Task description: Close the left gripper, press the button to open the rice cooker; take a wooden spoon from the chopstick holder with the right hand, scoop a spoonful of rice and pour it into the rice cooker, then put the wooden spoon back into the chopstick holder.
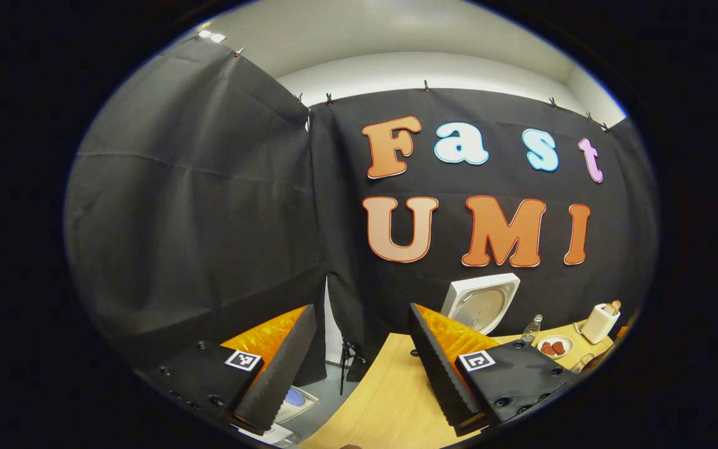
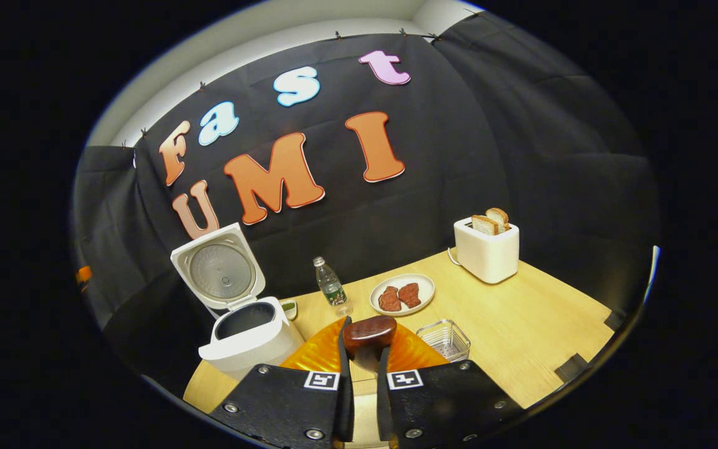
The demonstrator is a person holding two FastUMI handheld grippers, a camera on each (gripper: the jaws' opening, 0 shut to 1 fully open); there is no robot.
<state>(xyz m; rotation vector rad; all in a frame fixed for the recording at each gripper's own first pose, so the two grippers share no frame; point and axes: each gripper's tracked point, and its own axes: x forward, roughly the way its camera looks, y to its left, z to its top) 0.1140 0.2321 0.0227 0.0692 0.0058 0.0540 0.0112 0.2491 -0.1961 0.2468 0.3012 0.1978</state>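
Spoon: we hold the wooden spoon (image 2: 369, 333) clamped in the right gripper (image 2: 364, 365), bowl up and pointing away from us, long axis along the fingers.
Left gripper (image 1: 359, 349): fingers wide apart, holding nothing, over the table's (image 1: 390, 393) near edge.
Rice cooker (image 2: 244, 327): lid up, left of the spoon.
Open room: bare table right of the wire basket (image 2: 444, 340).

White rice cooker (image 2: 250, 340) sits ahead and left of the right tongs (image 2: 364, 368), lid (image 2: 219, 269) swung fully up, dark inner pot exposed. The wooden spoon (image 2: 369, 332), dark reddish-brown, is pinched between those tongs, bowl poking up past the tips. Wire chopstick holder (image 2: 444, 340) sits just right.
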